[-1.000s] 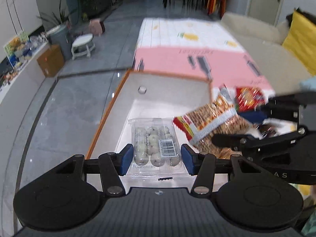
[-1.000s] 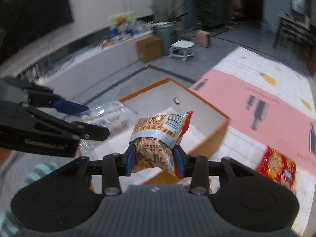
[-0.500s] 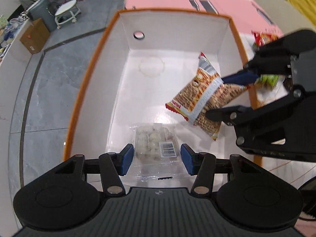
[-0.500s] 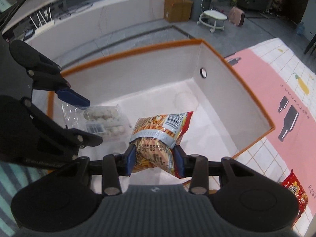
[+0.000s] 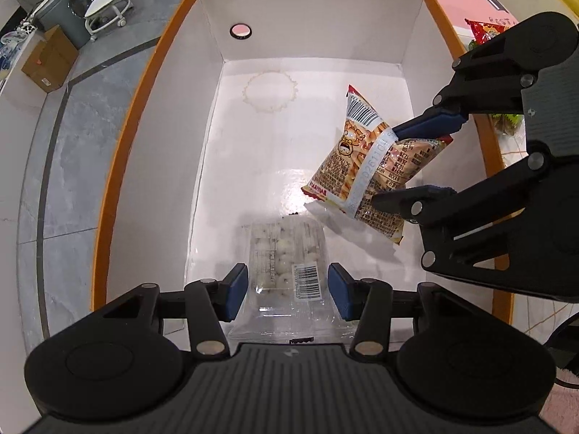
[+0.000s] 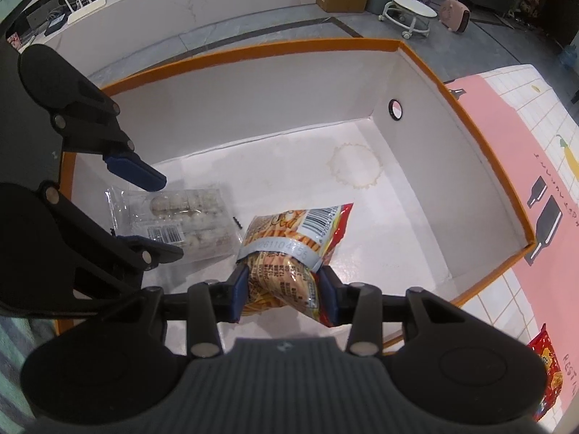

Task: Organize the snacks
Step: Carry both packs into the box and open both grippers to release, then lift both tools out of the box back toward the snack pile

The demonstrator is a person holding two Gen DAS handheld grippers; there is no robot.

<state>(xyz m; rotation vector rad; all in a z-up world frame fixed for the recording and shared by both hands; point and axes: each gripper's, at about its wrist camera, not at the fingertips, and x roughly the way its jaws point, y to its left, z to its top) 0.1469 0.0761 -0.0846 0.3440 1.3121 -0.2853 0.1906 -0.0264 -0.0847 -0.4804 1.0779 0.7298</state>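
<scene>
Inside the orange-rimmed box [image 5: 144, 83] | our left claw [image 5: 286, 291] closes around the clear tray pack [image 5: 286, 253], stiff, brittle | right claw [image 6: 284, 291] pinches the soft, crinkly chip bag [image 6: 289, 249] mid-body, above the floor

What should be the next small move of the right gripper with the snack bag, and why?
Probably lower a little more and then open. The right gripper pinches the orange snack bag inside the white box, apparently just above the floor. The bare floor beside the clear tray pack looks free for it.
</scene>
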